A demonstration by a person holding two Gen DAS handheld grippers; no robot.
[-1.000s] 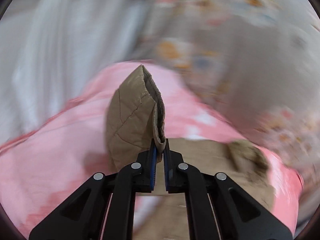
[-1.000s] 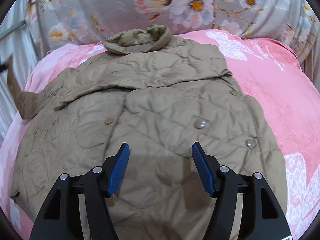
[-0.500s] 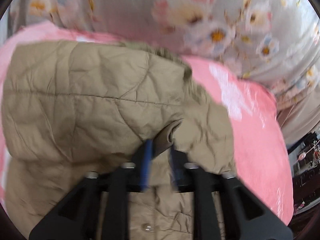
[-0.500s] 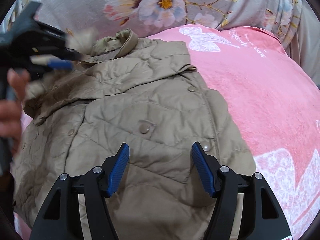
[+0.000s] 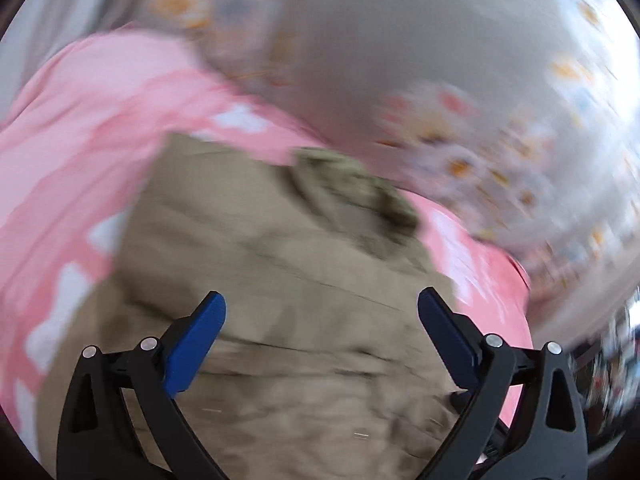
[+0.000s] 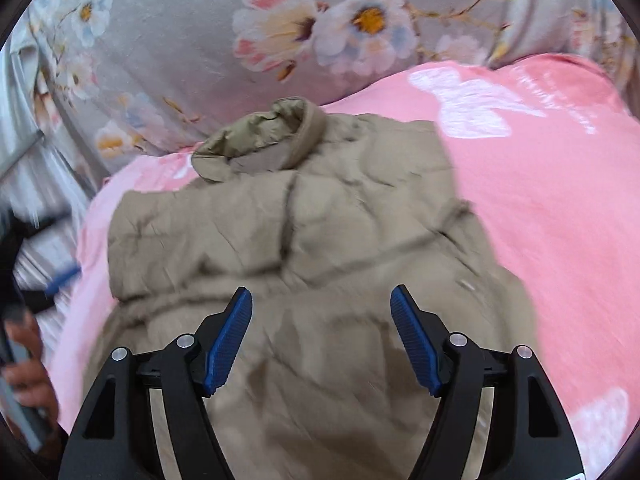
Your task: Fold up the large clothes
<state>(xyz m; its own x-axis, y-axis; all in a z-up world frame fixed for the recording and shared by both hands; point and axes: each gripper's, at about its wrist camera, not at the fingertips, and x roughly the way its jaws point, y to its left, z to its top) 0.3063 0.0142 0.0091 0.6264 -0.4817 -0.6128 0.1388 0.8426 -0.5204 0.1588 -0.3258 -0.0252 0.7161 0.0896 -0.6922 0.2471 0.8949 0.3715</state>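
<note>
A tan quilted jacket (image 6: pixel 328 240) lies on a pink blanket (image 6: pixel 560 208), collar (image 6: pixel 276 132) at the far end, both sleeves folded in over the body. In the blurred left wrist view the same jacket (image 5: pixel 280 320) fills the lower middle. My left gripper (image 5: pixel 322 312) hovers above it, jaws opening wide, nothing between them. My right gripper (image 6: pixel 322 308) hangs over the jacket's lower body, jaws opening, nothing between the blue pads (image 6: pixel 230 344). A hand (image 6: pixel 24 360) holding the left tool shows at the left edge of the right wrist view.
A grey floral cloth (image 6: pixel 248 40) rises behind the bed at the far side. Pink blanket with white prints lies bare to the right of the jacket (image 6: pixel 580 420). Pale curtains (image 6: pixel 28 184) hang at the left. Dark clutter (image 5: pixel 612 368) shows beyond the bed's right edge.
My left gripper carried the sleeve over the jacket's body, let it go and opened wide, then drew back to the left. My right gripper shifted over the jacket and widened slightly.
</note>
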